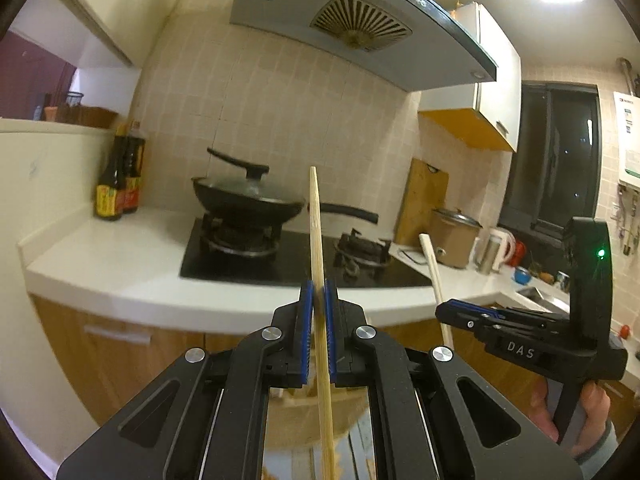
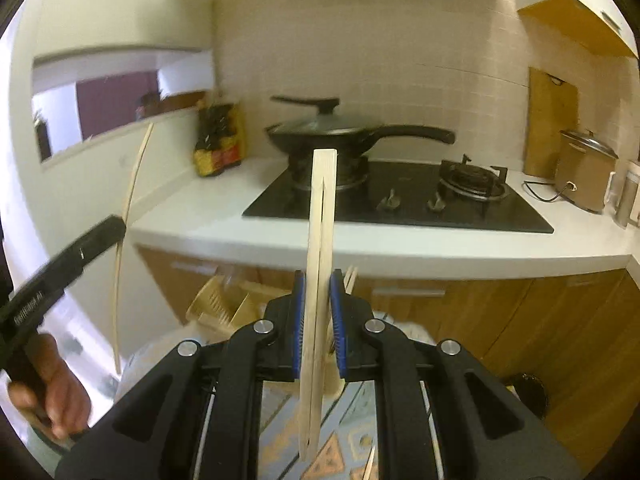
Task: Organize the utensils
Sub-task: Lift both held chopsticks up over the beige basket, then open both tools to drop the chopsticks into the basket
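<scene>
Kitchen tiles back a white worktop (image 1: 120, 256) that carries a black gas hob (image 2: 400, 200), with a lidded black wok (image 1: 248, 196) on the burner at about 10 o'clock of the left wrist view and two dark sauce bottles (image 1: 118, 184) further out at 9 o'clock. A wooden cutting board (image 1: 424, 200) leans against the wall at 2 o'clock, with a tan rice cooker (image 1: 456, 236) just beside it, and a range hood (image 1: 352, 24) hangs at 12 o'clock. Below the worktop run wood-fronted cabinets (image 2: 520, 320). The left hand-held gripper (image 1: 319, 300) is clenched on a single bamboo chopstick (image 1: 318, 240), which stands nearly upright between the blue pads (image 1: 307, 312) and reaches up in front of the hob. In that same view the right hand-held gripper (image 1: 444, 310) shows at 3 o'clock, gripped by a hand (image 1: 576, 412) and holding its chopsticks tilted. From the right wrist view that gripper is closed around a pair of pale chopsticks (image 2: 320, 240), side by side and upright, their tops level with the wok's base. Under the grippers at 7 o'clock sits a blurred cream slotted utensil holder (image 2: 224, 308); what it rests on cannot be told. The left gripper's chopstick appears at 9 o'clock of the right view as a thin curved line.
</scene>
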